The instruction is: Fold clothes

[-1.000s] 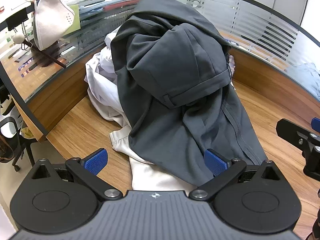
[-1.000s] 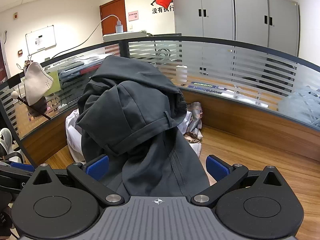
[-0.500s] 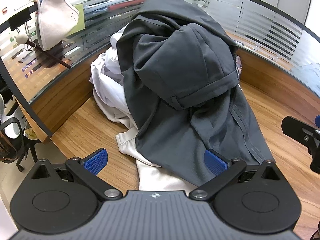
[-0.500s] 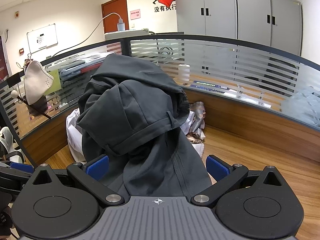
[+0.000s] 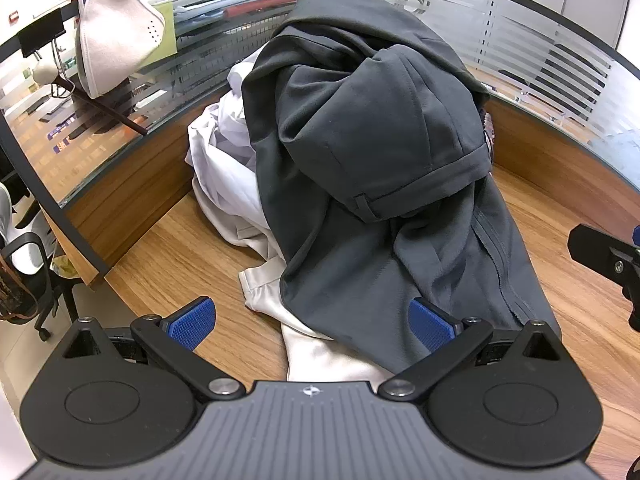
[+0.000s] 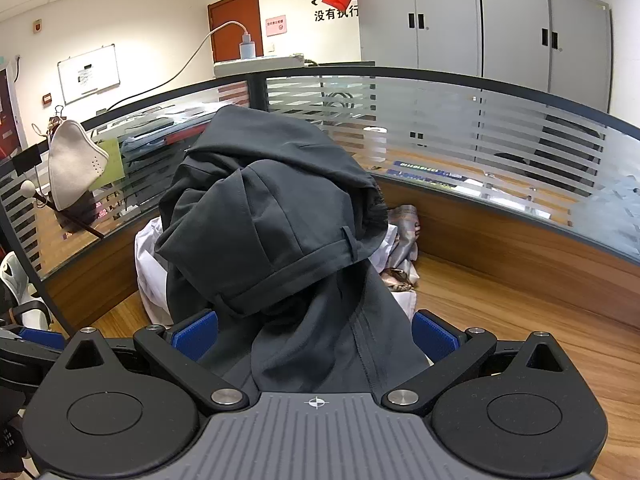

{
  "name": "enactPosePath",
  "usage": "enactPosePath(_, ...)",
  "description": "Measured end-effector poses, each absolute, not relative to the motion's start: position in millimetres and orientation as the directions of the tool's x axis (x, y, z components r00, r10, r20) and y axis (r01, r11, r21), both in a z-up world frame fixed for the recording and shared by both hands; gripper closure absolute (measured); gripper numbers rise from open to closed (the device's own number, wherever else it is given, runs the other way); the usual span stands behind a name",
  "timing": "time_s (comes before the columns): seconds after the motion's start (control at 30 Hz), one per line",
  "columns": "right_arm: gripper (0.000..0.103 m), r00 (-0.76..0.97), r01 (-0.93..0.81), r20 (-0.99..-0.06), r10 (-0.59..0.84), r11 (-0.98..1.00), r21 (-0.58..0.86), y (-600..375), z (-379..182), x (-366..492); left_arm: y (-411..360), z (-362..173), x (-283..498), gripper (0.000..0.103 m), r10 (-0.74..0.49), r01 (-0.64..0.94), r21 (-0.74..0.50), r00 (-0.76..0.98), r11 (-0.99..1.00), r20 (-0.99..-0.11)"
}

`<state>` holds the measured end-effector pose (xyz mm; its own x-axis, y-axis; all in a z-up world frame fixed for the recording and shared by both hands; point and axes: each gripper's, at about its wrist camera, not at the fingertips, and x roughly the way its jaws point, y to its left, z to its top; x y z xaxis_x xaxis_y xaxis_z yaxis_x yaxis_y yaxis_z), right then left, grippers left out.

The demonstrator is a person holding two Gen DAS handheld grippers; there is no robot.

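Hovering low over wooden desk [image 5: 188, 248], left gripper [image 5: 312, 326] released, blue pads [image 5: 192, 322] wide apart and grasping nothing. Likewise released, right gripper [image 6: 314, 334], pads [image 6: 430, 336] flanking the near hem of dark grey trousers [image 6: 280, 240]; contact with cloth cannot be told. Draped over heap at desk centre, dark grey trousers [image 5: 372, 168], waistband with belt loop facing forward, lower cloth trailing toward both grippers. Beneath, at left, cream garment [image 5: 320, 352] and white garment [image 5: 224, 160], both crumpled. Behind heap at right, patterned cloth [image 6: 404, 232]. Farther back, frosted glass partition [image 6: 480, 128]; beyond, at left, hanging white bag [image 5: 116, 40]; at far wall, grey cabinets [image 6: 480, 28].
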<state>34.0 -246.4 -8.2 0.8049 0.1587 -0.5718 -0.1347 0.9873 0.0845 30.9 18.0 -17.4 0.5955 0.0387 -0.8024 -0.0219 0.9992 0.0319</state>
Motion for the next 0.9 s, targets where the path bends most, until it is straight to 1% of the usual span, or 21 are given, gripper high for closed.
enactPosePath(0.27,0.000,0.794,-0.159,-0.582,0.178,0.984,0.084,-238,-8,42,23,-19,32,0.000,0.050,-0.031,0.039,0.598,0.999,-0.800)
enactPosePath(0.37,0.000,0.781,-0.167,-0.592,0.198,0.980,0.107,-235,-9,50,26,-21,31,0.000,0.057,-0.031,0.048,0.597,0.998,-0.800)
enactPosePath(0.53,0.000,0.749,-0.121,-0.612,0.252,0.961,0.247,-234,-9,71,39,-26,29,0.000,0.069,-0.051,0.048,0.585,0.998,-0.808)
enactPosePath(0.67,0.000,0.737,-0.089,-0.618,0.273,0.946,0.311,-227,-10,90,52,-29,27,0.000,0.084,-0.075,0.049,0.579,0.996,-0.811)
enactPosePath(0.8,0.001,0.743,-0.097,-0.611,0.273,0.947,0.305,-211,-8,114,63,-30,24,0.000,0.093,-0.084,0.054,0.580,0.995,-0.809)
enactPosePath(0.9,0.004,0.745,-0.136,-0.606,0.280,0.953,0.272,-194,-8,133,70,-31,21,0.000,0.097,-0.087,0.057,0.577,0.995,-0.811)
